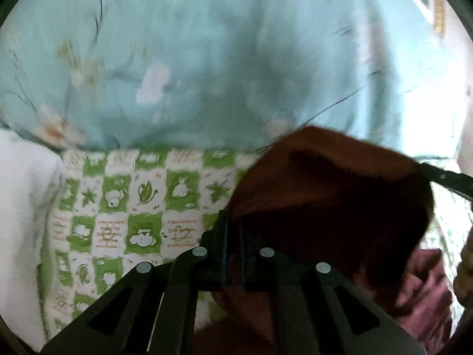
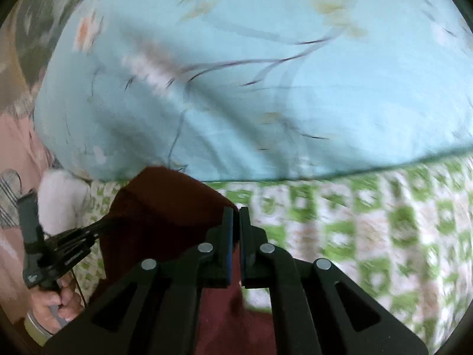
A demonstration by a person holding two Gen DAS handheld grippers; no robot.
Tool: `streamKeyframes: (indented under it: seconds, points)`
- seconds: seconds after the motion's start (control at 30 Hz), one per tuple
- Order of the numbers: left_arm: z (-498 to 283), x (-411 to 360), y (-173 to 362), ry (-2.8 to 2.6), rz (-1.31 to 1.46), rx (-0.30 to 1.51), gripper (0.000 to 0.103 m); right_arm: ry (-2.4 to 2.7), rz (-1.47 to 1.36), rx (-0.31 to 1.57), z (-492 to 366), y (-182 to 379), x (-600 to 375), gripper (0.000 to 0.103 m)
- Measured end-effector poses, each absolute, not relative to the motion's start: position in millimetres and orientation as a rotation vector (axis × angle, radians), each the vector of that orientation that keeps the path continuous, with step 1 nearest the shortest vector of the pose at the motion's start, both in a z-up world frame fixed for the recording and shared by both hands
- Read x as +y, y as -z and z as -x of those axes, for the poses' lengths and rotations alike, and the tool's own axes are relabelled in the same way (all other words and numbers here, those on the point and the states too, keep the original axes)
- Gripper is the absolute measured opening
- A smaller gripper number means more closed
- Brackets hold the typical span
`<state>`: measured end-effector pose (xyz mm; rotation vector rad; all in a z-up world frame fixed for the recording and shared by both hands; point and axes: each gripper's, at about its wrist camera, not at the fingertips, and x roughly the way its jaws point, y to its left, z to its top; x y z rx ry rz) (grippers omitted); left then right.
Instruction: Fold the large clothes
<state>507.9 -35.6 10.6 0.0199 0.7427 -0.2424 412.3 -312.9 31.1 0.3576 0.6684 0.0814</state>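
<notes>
1. Two hand-held grippers lift a dark red garment (image 1: 331, 195) above a bed spread with a green-checked sheet (image 1: 118, 207), a pale blue floral quilt (image 1: 207, 59) bunched behind it.

2. The left gripper (image 1: 233, 236) has its jaws closed to a thin slit on one upper edge of the cloth, which rises as a stiff peak to its right.

3. The right gripper (image 2: 236, 230) is pinched just as tightly on another edge, with red fabric showing between and below its fingers.

4. In the right view, the left gripper (image 2: 97, 230) grips the far side of the same raised panel, worked by the person's left hand (image 2: 56, 304).

5. The cloth is stretched between the two holds and hangs clear of the sheet at its top, likely so a straight edge can be carried over and laid down as a fold.

6. Both views are smeared by motion blur, so the garment's type cannot be told.

7. A white cloth (image 1: 23, 192) lies at the left of the bed.
</notes>
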Motion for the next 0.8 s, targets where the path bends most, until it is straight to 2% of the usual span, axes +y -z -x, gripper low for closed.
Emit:
streamKeyframes:
  seconds: [0.2,0.4,0.6,0.8]
  points:
    - [-420,-47,-33,0.322,-0.002,0.667,0.004,-0.097,-0.433,0.629,-331,-33,-337,0.003]
    - [-336,-51,-14,0.362,0.011,0.67,0.004,-0.074,-0.434,0.658,-258,-3,-338,0.003]
    - [-299,-53,25,0.358,0.021,0.739,0.004,-0.059,-0.498,0.744,-219,48,-336,0.003]
    - [-290,-44,45,0.348,0.032,0.78,0.004,-0.058,-0.451,0.759,-205,56,-323,0.003]
